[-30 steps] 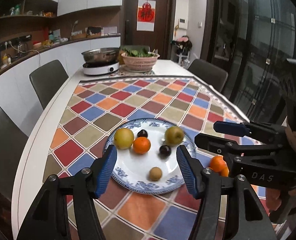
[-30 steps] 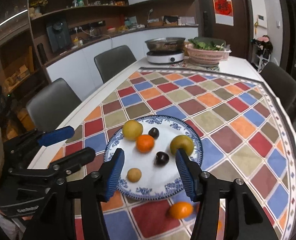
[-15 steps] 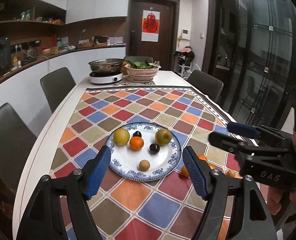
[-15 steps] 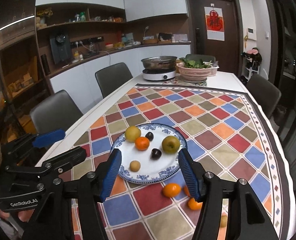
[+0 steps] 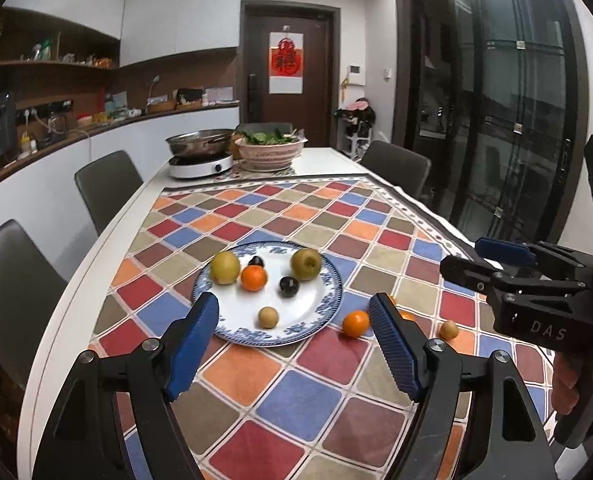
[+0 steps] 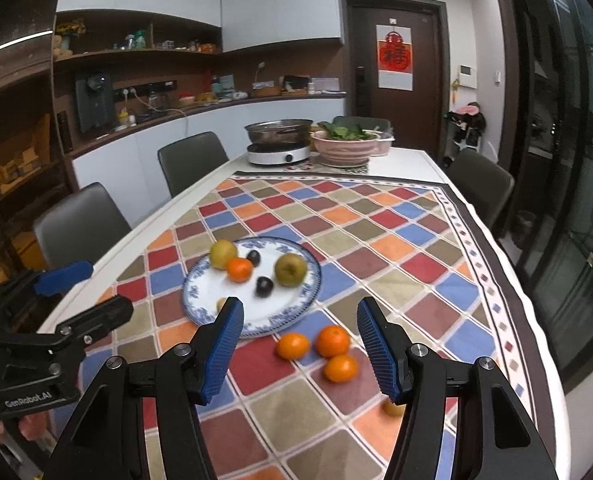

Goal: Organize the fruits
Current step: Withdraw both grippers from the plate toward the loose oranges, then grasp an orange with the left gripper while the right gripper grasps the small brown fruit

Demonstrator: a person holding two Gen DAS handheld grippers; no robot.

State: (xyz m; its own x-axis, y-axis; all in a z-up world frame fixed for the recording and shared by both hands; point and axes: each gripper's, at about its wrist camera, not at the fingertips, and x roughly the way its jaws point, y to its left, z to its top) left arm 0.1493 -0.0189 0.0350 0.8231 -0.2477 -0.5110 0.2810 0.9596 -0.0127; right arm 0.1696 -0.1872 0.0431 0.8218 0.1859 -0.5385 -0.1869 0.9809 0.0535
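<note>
A blue-and-white plate (image 5: 320,312) (image 6: 296,312) on the checkered tablecloth holds two yellow-green pears (image 5: 224,267) (image 5: 306,264), an orange (image 5: 253,278), two dark plums (image 5: 289,286) and a small tan fruit (image 5: 267,317). Three oranges (image 6: 293,346) (image 6: 333,341) (image 6: 340,368) lie loose on the cloth right of the plate, with a small tan fruit (image 5: 448,329) beyond. My left gripper (image 5: 294,340) is open and empty, in front of the plate. My right gripper (image 6: 298,344) is open and empty, above the loose oranges.
At the table's far end stand a pan on a white cooker (image 5: 200,156) and a pink basket of greens (image 5: 270,152). Grey chairs (image 5: 108,192) line both sides. A counter and shelves run along the left wall. Glass doors are on the right.
Both grippers have pulled back and up from the plate. The loose oranges and the small tan fruit right of the plate have come into view. No fruit has moved.
</note>
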